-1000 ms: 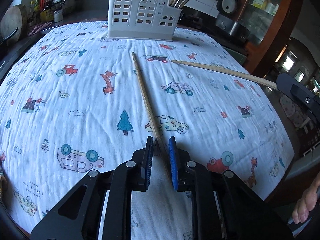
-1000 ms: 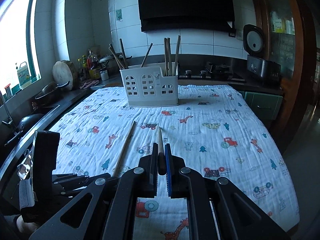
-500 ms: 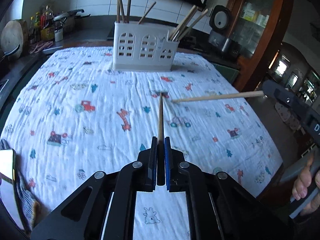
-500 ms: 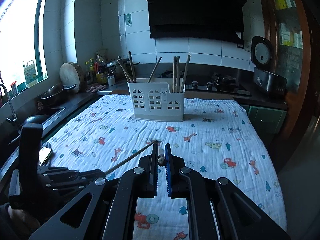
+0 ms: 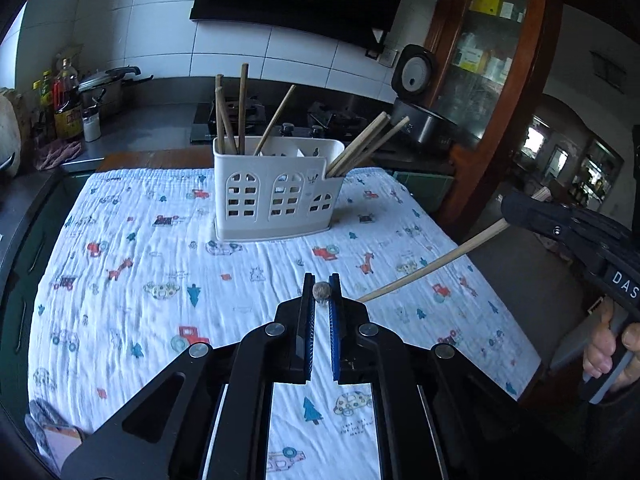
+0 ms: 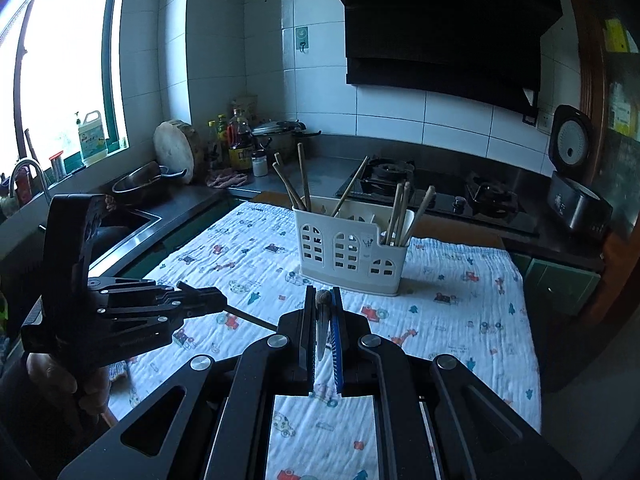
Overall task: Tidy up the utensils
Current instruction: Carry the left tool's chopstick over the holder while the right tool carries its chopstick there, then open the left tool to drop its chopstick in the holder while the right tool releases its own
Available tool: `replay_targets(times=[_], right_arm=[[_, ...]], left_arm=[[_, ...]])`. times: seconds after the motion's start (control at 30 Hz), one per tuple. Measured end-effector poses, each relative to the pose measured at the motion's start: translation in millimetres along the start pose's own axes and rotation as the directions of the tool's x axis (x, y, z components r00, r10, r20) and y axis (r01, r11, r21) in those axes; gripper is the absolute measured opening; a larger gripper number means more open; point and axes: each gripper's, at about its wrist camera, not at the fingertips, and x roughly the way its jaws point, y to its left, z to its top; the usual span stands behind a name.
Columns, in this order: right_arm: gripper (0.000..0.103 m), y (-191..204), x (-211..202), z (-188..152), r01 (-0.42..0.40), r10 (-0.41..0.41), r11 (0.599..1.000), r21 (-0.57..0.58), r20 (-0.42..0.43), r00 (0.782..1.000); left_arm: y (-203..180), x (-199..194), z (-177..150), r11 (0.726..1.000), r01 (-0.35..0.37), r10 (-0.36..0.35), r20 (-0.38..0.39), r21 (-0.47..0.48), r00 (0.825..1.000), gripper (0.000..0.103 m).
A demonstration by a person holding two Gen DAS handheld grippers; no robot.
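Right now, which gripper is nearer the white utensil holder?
Left, narrowly. The left gripper hovers facing the white utensil holder; the right gripper hangs slightly farther back, to its right.

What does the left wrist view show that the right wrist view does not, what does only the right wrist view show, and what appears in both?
Only the left wrist view shows the glass-fronted cabinet and the right gripper's chopstick side-on, as a long stick.

Only the right wrist view shows the window, the sink tap and the round chopping block.

Both show the white utensil holder with chopsticks standing in it, the patterned cloth, the rice cooker, and a chopstick end clamped between that view's own fingers.
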Motion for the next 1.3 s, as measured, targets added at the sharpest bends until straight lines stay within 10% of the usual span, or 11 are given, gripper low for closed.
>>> replay_targets(times=[0.37, 0.73, 1.3], right_arm=[[0.007, -19, 18, 87, 0.013, -0.015, 0.998, -0.06, -0.026, 1.0], [0.007, -46, 33, 152, 0.035, -0.034, 0.999, -0.035, 0.015, 0.999], [0.007, -87, 100, 158, 0.104, -0.103, 0.994, 0.024, -0.048, 0.994]], left_arm=[[-4, -13, 105, 0.994, -0.055, 0.046, 0.091, 0.094, 0.995, 0.005], [-9, -24, 211, 0.977, -0.183, 0.145, 0.284, 0.112, 0.948, 0.005], [41, 57, 216, 0.98, -0.195, 0.187, 0.167, 0.029, 0.968, 0.005]])
